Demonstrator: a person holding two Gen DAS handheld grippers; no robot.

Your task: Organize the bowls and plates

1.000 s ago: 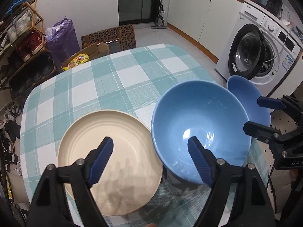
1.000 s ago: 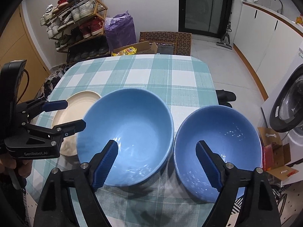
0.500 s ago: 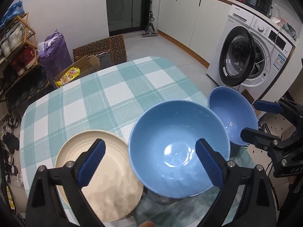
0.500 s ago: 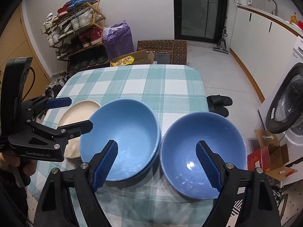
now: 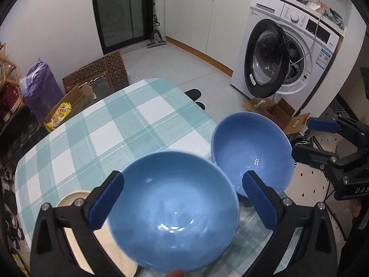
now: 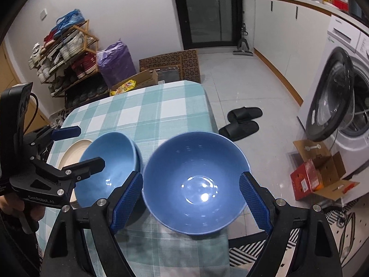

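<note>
Checked cloth covers the table, and all the dishes sit at its near end. Two blue bowls stand side by side there: the left bowl and the right bowl. A cream plate lies just left of the left bowl. Nothing looks stacked yet, so most sorting seems left to do. The left gripper has just been opening and hangs wide over the left bowl, holding nothing. The right gripper hangs wide over the right bowl, also holding nothing.

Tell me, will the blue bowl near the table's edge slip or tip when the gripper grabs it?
The right blue bowl looks glossy, so probably slippery. Its steep, rounded walls suggest it could rock or tip. It sits near the table edge, so a nudge might drop it.
</note>
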